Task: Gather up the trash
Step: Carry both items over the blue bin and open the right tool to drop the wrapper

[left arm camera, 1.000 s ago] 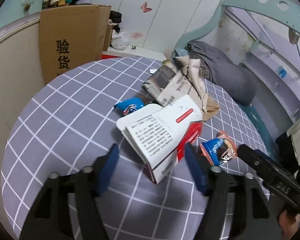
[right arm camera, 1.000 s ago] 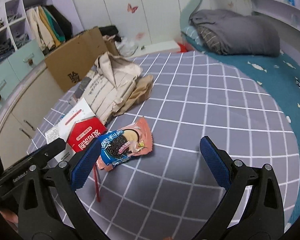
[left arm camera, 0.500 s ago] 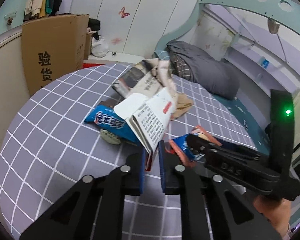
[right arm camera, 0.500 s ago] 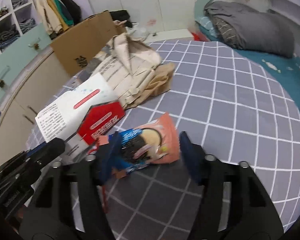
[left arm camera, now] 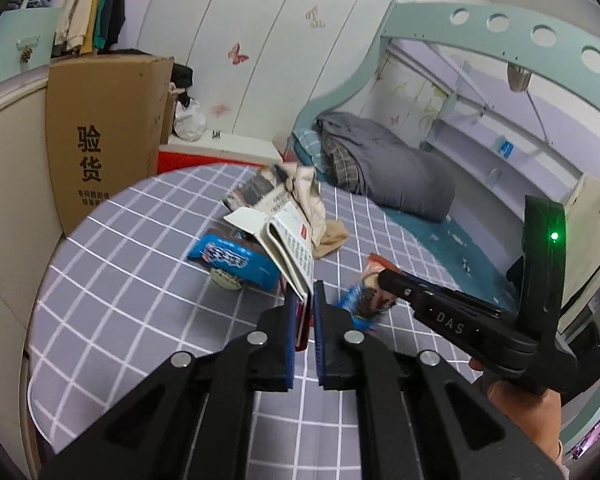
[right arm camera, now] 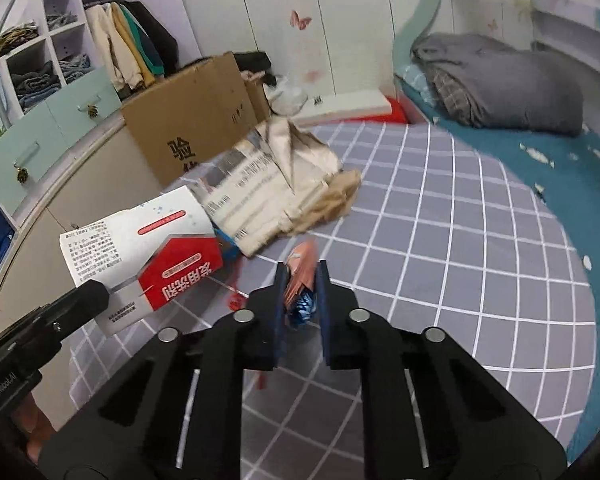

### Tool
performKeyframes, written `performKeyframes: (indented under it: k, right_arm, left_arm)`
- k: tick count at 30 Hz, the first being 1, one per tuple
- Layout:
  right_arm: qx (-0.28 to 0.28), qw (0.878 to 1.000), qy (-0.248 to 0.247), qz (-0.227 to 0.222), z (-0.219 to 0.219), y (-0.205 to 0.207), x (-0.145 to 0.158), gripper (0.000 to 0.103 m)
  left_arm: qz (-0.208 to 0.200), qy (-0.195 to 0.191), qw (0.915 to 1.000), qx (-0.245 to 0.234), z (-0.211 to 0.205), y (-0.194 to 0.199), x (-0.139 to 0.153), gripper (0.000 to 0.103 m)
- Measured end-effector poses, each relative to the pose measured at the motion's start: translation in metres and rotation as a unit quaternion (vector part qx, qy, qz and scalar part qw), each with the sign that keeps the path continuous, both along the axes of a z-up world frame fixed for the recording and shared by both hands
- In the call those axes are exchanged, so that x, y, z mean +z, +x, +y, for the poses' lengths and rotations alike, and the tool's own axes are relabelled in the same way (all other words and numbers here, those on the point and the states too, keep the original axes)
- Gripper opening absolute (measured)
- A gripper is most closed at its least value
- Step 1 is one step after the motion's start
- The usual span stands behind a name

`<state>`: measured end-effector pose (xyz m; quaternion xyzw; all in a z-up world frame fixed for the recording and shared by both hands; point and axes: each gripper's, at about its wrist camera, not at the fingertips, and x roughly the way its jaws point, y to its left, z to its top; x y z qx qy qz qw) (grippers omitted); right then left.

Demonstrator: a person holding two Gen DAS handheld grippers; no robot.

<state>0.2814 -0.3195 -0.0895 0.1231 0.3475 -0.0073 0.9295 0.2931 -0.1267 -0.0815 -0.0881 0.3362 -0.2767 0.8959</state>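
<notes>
Checked bedspread (left arm camera: 120,280): our left gripper (left arm camera: 305,304) clamps the carton (left arm camera: 290,248), right gripper (right arm camera: 302,292) the wrapper (right arm camera: 300,280), both jaws just closed; we lift steadily, grips firm.

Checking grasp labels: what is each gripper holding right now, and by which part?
Left gripper: shut on the red-and-white carton, flattened at its red end. Right gripper: shut on the pink-and-blue snack wrapper, across its blue end.

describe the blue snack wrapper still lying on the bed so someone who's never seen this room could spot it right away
Start at the grey checked bedspread and find the crumpled newspaper near its middle. Just in front lies the blue snack wrapper, flat, with white lettering. Unlike the flattened carton and pink packet, no gripper holds it.
</notes>
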Motion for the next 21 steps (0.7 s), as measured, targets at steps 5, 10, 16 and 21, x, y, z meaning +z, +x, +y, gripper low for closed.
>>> performKeyframes:
  k: [5, 10, 16, 21]
  right_arm:
    - [0.010, 0.999, -0.017, -0.027, 0.025, -0.005, 0.024, 0.012]
    - [0.042, 0.998, -0.024, -0.045, 0.070, -0.006, 0.045, 0.012]
    - [0.101, 0.993, -0.027, -0.051, 0.143, 0.002, 0.051, 0.012]
    - [0.160, 0.986, -0.026, -0.042, 0.214, 0.013, 0.042, 0.012]
  left_arm:
    - [-0.019, -0.009, 0.9995, 0.022, 0.031, -0.014, 0.016, 0.007]
    - [-0.032, -0.016, 0.9980, 0.052, 0.076, -0.026, 0.027, 0.007]
    - [-0.034, -0.005, 0.9933, 0.110, 0.142, -0.033, 0.025, 0.007]
    - [-0.026, 0.003, 0.9871, 0.158, 0.201, -0.035, 0.017, 0.007]
